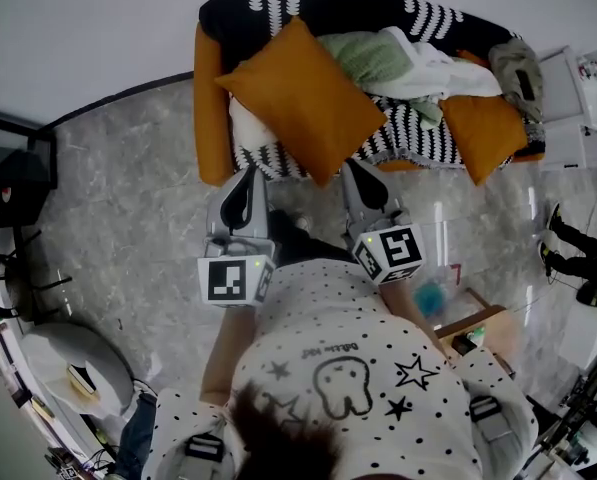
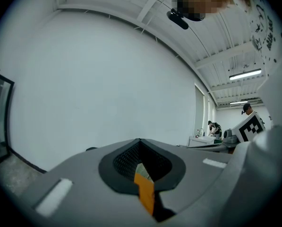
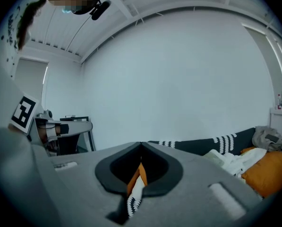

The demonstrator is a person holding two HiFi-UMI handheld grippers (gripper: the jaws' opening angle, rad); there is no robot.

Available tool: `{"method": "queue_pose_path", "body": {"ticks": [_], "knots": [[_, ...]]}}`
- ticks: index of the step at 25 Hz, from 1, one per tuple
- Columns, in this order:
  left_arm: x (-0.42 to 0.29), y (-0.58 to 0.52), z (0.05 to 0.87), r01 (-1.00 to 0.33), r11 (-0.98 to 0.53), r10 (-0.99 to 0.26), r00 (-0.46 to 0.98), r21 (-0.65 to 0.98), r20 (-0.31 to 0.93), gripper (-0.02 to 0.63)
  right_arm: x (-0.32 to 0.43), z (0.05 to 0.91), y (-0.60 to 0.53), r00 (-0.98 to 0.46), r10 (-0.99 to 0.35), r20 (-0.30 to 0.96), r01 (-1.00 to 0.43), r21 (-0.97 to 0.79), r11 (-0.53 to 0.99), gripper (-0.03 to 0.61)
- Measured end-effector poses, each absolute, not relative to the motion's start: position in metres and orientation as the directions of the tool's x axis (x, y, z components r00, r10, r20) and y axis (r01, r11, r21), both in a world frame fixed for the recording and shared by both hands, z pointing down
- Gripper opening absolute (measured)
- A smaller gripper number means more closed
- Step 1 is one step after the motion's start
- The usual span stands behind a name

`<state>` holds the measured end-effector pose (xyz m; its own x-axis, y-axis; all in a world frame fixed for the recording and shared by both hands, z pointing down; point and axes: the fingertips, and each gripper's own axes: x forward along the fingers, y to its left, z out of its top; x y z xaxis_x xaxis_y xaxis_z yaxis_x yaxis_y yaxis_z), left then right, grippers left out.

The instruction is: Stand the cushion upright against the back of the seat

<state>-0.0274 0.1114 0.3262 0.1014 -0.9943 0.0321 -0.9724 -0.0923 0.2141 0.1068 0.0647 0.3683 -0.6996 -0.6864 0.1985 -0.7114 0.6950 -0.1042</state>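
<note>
Fingers of the left gripper (image 1: 248, 176) and right gripper (image 1: 356, 173) are pinched shut on the near edge of the cushion (image 1: 303, 98), over the left end of the sofa (image 1: 210, 118). I judge it light, soft, prone to sag; hold both lower corners.

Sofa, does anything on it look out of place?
Yes. The big orange cushion sits askew across the left end of the sofa, overhanging the front edge, not upright against the back; clothes are heaped beside it.

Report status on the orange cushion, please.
Left gripper and right gripper shut on orange cushion edge. Cushion tilted over seat, upper corner near back. Clothes pile beside.
</note>
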Motion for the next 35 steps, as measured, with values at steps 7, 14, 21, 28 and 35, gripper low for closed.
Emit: {"method": "queue_pose_path", "body": {"ticks": [7,14,21,28,35], "knots": [[-0.061,0.086,0.317,-0.971,-0.120,-0.990,0.132,0.208,0.043,-0.005,0.072,0.358,0.042,-0.694,-0.693,0.195,-0.718,-0.114,0.687,-0.006],[-0.102,0.057,0.314,-0.972,-0.140,-0.988,0.149,0.186,0.036,-0.005,0.052,0.356,0.020,-0.648,-0.738,0.188,-0.760,-0.103,0.641,-0.006],[-0.108,0.043,0.318,-0.964,-0.179,-0.982,0.187,0.198,0.023,-0.005,0.049,0.359,0.005,-0.607,-0.769,0.198,-0.793,-0.082,0.604,-0.006],[-0.124,0.036,0.324,-0.964,-0.164,-0.983,0.177,0.208,0.044,-0.005,0.039,0.362,-0.002,-0.599,-0.772,0.213,-0.798,-0.079,0.598,-0.006],[-0.120,0.026,0.329,-0.965,-0.147,-0.985,0.162,0.215,0.056,-0.005,0.048,0.365,-0.014,-0.599,-0.770,0.219,-0.798,-0.080,0.598,-0.006]]}}
